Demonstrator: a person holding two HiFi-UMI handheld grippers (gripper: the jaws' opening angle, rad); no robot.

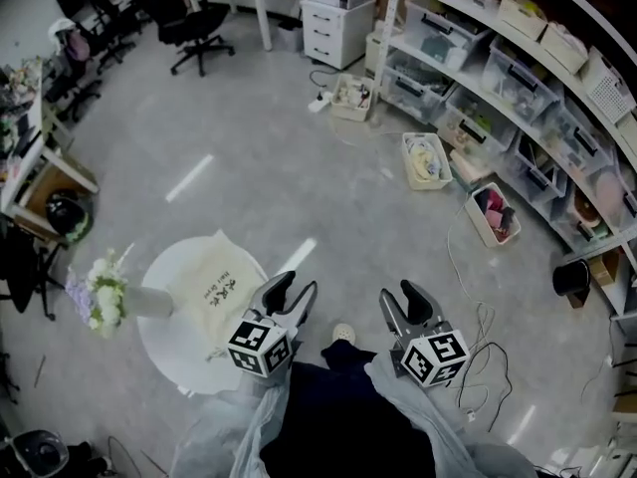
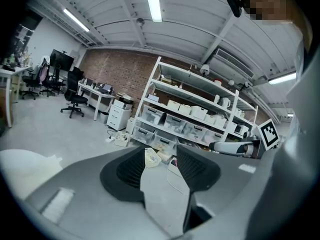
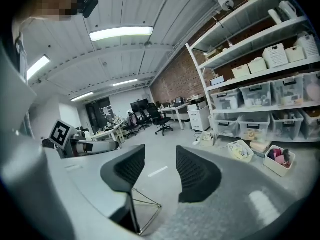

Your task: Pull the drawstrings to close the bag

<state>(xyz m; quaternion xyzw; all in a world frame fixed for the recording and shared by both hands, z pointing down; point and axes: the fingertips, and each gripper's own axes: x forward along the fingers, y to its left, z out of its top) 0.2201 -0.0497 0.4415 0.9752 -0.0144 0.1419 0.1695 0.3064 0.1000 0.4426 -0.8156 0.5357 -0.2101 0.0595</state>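
while your left gripper and right gripper hover with jaws wide and empty, the bag lies on the round white table, just beside the left one. no drawstring's gripped yet, so the whole pull lies ahead of you.

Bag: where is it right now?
Head view, lower left: the cream bag lies on the round white table, between the flowers on its left and the left gripper on its right.
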